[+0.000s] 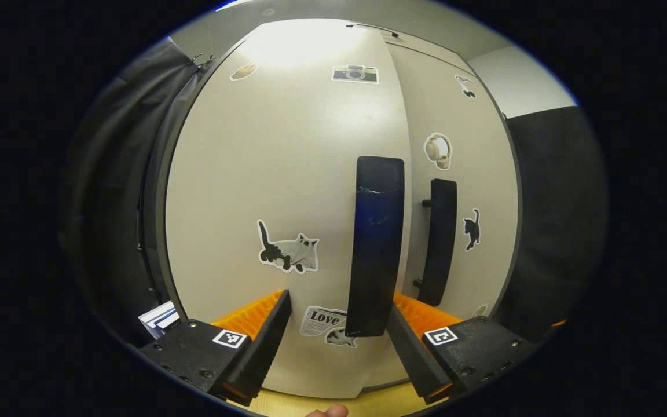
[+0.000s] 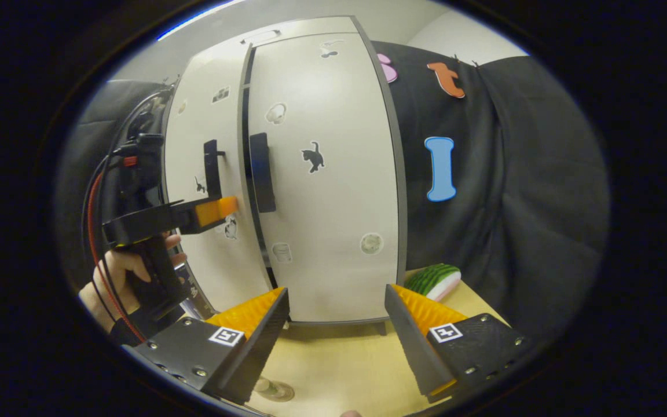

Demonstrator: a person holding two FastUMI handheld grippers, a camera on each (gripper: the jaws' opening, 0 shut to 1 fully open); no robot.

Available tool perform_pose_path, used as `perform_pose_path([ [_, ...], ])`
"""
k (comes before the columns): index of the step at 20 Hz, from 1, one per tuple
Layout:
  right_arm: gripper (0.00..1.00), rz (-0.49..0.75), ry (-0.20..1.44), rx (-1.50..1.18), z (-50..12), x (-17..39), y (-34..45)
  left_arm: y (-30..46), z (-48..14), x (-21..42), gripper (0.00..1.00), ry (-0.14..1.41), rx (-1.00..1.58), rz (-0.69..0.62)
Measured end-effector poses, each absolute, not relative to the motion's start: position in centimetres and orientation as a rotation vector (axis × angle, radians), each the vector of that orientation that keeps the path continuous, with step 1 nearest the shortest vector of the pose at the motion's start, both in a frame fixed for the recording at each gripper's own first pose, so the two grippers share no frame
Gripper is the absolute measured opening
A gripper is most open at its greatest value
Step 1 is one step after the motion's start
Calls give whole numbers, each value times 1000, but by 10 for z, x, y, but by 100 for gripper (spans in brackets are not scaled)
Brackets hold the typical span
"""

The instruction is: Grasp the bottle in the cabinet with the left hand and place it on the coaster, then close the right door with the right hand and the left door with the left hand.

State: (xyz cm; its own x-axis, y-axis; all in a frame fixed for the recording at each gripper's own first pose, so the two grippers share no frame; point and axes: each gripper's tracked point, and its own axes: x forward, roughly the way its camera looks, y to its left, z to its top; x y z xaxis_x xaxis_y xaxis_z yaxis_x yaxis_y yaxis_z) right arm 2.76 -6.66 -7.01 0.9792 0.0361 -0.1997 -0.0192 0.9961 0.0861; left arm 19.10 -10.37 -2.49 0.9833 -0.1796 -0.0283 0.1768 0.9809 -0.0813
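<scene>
With the right door (image 2: 325,174) shut, the left door (image 1: 275,191) is best pushed flush by the open, empty left tool (image 1: 336,341) beside its handle (image 1: 375,246); the bottle cannot be located.

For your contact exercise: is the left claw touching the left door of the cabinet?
Touching. In the right gripper view the left claw meets the left door beside its handle, no gap visible.

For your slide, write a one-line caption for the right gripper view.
Right gripper open before the cabinet's shut right door while the left gripper presses the left door.
</scene>
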Motion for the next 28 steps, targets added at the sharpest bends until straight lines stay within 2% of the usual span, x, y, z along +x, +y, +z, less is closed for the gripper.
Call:
perform_pose_path([
  [5,98,27,195,77,-66,20,-70,-105,-27,199,96,38,-54,-145],
  [9,100,37,174,81,-55,16,-68,-105,-15,183,95,39,-90,-145],
  [15,98,57,132,84,-26,14,-60,-104,14,128,96,-23,-42,-172],
  [18,100,65,110,75,-11,11,-54,-97,15,93,96,-2,-66,-160],
  [28,100,54,35,20,34,-5,-41,-48,21,1,96,17,-87,-62],
])
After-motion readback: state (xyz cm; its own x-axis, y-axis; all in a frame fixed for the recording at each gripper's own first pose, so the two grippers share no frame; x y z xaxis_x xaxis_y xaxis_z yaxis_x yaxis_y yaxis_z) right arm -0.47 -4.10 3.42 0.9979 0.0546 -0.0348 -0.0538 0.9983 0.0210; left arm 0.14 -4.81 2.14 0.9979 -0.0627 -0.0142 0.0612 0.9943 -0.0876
